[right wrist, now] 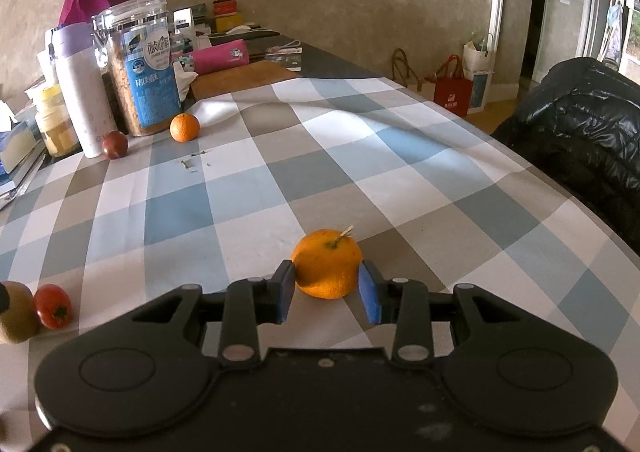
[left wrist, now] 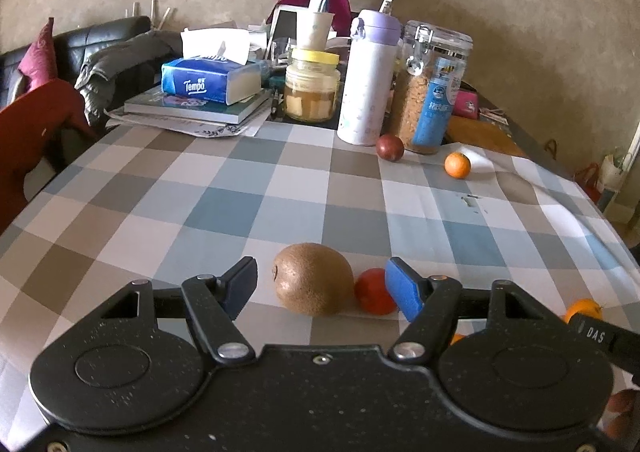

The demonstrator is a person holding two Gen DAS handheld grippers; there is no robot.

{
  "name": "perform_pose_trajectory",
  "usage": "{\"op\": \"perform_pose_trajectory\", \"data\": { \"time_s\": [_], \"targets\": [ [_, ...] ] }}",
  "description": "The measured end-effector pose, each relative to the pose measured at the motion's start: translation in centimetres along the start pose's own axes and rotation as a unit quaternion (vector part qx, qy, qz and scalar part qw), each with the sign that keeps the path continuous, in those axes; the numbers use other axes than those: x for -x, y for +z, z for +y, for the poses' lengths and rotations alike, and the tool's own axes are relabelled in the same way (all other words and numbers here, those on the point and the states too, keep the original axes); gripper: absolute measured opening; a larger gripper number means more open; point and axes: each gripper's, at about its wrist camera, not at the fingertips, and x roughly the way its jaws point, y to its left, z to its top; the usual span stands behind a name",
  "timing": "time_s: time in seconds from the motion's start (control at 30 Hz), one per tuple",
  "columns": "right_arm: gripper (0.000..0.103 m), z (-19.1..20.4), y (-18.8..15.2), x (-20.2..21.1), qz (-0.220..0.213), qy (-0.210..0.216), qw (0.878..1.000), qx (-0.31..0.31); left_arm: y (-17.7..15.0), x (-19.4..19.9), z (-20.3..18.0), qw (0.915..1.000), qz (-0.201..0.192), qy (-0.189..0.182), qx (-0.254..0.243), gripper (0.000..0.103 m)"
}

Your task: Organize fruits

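My left claw (left wrist: 322,286) stands wide over the checked cloth of the desk (left wrist: 224,208), its blue pads either side of a kiwi (left wrist: 312,279) and a small red tomato (left wrist: 374,292) that lie touching each other; the left pad is clear of the kiwi, and the right pad sits just in front of the tomato, though I cannot tell whether it touches. My right claw (right wrist: 326,288) brackets a mandarin (right wrist: 327,263) with a short stem, the fruit resting on the cloth; the left pad looks to be right at the peel and the right pad just beside it, so I read the jaws as narrow but not clamped. Far across the desk, a dark red plum-like fruit (left wrist: 390,148) lies at the foot of a white and lilac flask (left wrist: 368,78), and a second mandarin (left wrist: 457,165) sits near a clear canister (left wrist: 430,88) with a blue label. A Tempo tissue pack (left wrist: 210,80) rests on stacked books behind.
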Motion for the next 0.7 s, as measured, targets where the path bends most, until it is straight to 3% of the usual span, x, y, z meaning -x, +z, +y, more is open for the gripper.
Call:
{"op": "perform_pose_trajectory", "data": {
  "time_s": [0.17, 0.47, 0.7],
  "targets": [
    [0.038, -0.3, -0.1, -1.2, 0.042, 0.010, 0.999, -0.005, -0.1, -0.9, 0.2, 0.9999, 0.006, 0.014, 0.005, 0.073],
    [0.039, 0.0, -0.4, -1.3, 0.036, 0.003, 0.999, 0.002, -0.4, -2.2, 0.2, 0.9994, 0.025, 0.022, 0.004, 0.073],
    [0.039, 0.1, -0.3, -1.4, 0.034, 0.001, 0.999, 0.005, -0.3, -3.2, 1.0, 0.9977, 0.055, 0.022, 0.033, 0.073]
  ]
}}
